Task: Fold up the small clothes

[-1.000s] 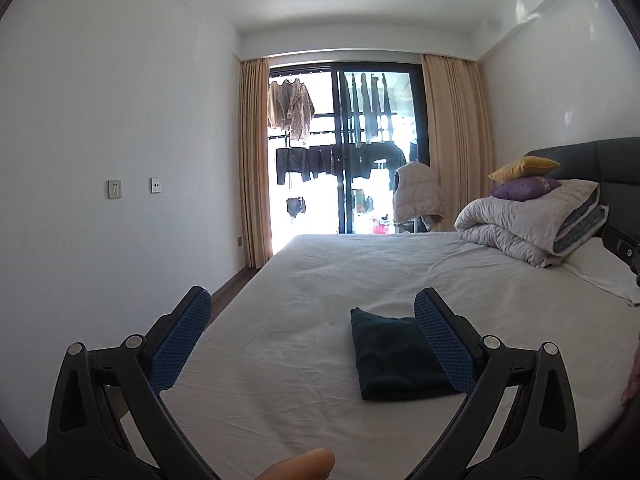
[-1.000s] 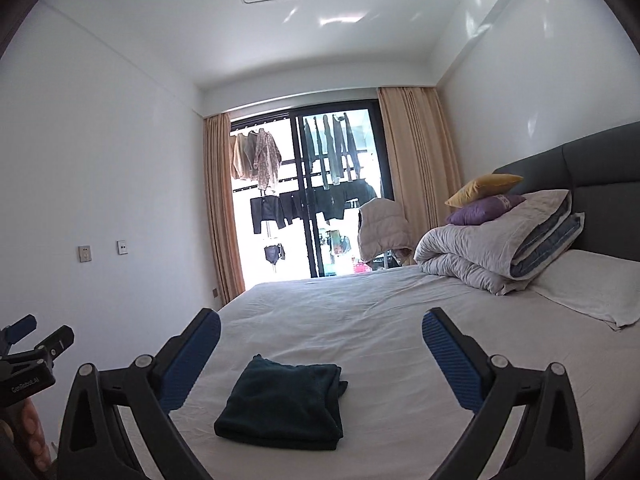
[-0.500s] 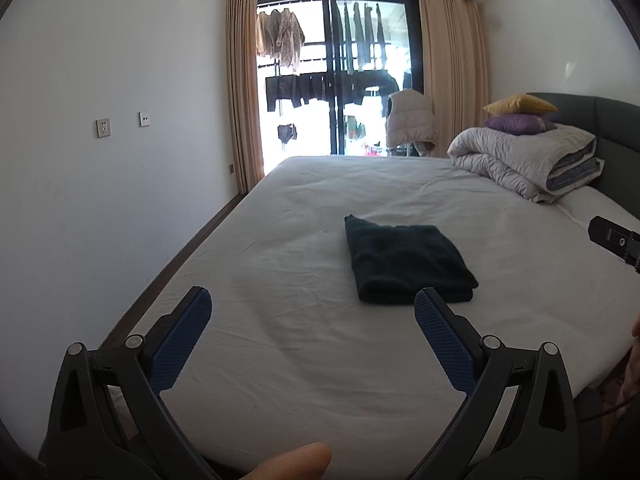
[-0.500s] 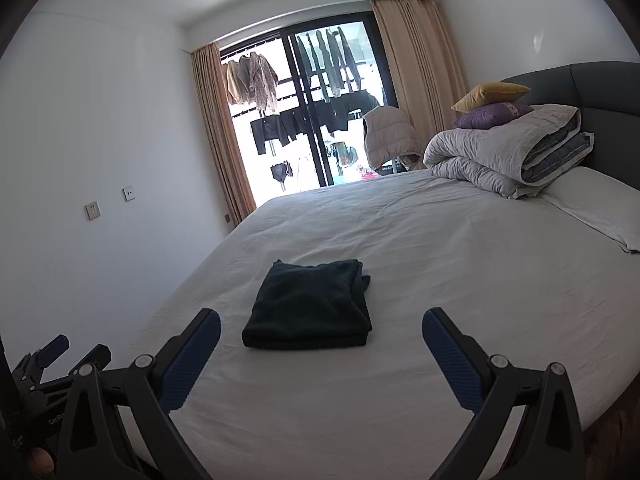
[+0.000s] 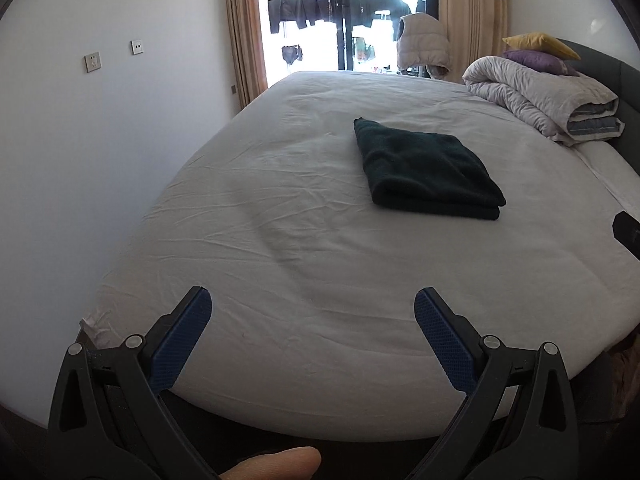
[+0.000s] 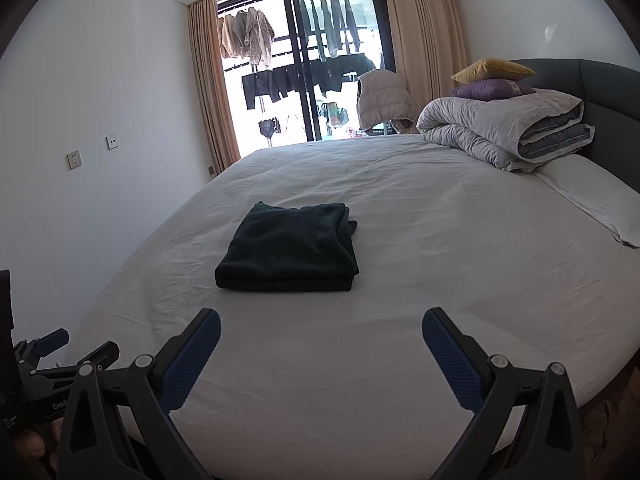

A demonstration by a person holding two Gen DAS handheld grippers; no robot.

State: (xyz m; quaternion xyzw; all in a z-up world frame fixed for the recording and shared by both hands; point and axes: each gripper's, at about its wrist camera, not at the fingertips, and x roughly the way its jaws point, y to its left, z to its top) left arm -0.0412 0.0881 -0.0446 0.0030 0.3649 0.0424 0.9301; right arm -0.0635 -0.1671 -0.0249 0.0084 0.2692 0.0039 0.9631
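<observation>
Left hand-held gripper (image 5: 312,308): jaws wide apart, empty.
Right hand-held gripper (image 6: 320,326): jaws wide apart, empty.
Folded dark green fleece garment (image 6: 290,248): ahead of both, on white-sheeted bed (image 6: 440,280).

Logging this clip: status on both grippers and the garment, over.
Left gripper open, empty. Right gripper open, empty. Dark green garment folded flat on white bed sheet, untouched. Nothing in the way.
</observation>
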